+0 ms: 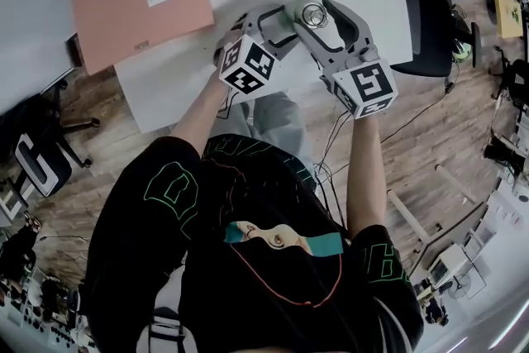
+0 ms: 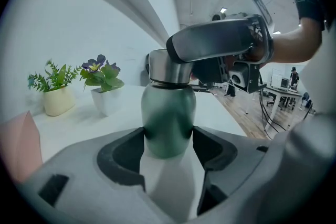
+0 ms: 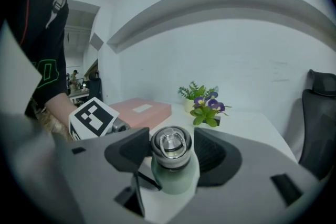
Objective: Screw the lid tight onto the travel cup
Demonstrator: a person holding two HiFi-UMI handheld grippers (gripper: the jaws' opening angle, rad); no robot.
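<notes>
The left claw (image 2: 168, 140) clamps the green travel cup (image 2: 168, 107), so the right claw (image 3: 171, 148), clenched on the steel lid (image 3: 169, 141), should twist squarely without tilting.

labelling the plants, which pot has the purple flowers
The white pot; the cream pot left of it in the left gripper view holds only green leaves.

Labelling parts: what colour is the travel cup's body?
The cup body is muted green, clearest in the left gripper view.
</notes>
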